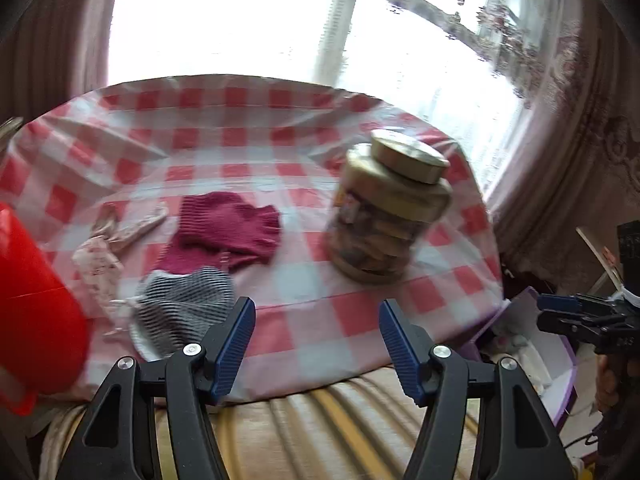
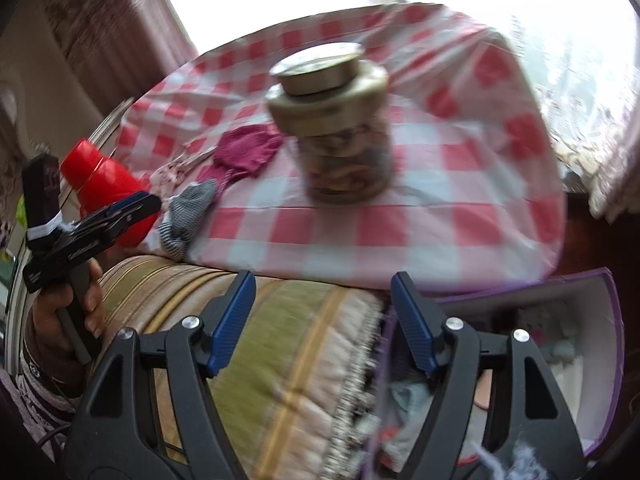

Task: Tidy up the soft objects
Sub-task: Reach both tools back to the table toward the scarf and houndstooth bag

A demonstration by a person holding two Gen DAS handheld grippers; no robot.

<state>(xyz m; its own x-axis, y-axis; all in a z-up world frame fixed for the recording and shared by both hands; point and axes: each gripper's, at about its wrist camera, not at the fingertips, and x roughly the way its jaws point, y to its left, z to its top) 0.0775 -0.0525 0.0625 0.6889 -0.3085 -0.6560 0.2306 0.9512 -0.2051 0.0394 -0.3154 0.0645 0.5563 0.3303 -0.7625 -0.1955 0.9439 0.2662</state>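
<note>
From the left wrist, my left claw (image 1: 316, 336) hangs with its jaws apart and nothing between them, tilted down over the counter's (image 1: 340, 312) near edge. The striped sock (image 1: 184, 312) lies just ahead to the left, touching the maroon knit (image 1: 224, 232), with a pale floral cloth (image 1: 104, 256) beside them. I'd go for the striped sock first: come in low and pinch a bunched fold, keeping clear of the red bottle (image 1: 36, 312) and the jar (image 1: 388, 208).

From the right wrist, my right claw (image 2: 322, 324) is also spread and empty, hovering over the sofa arm (image 2: 260, 340) beside the purple box (image 2: 612, 344), which already holds soft things. The person's hand (image 2: 68, 312) grips the left tool at the far left.
</note>
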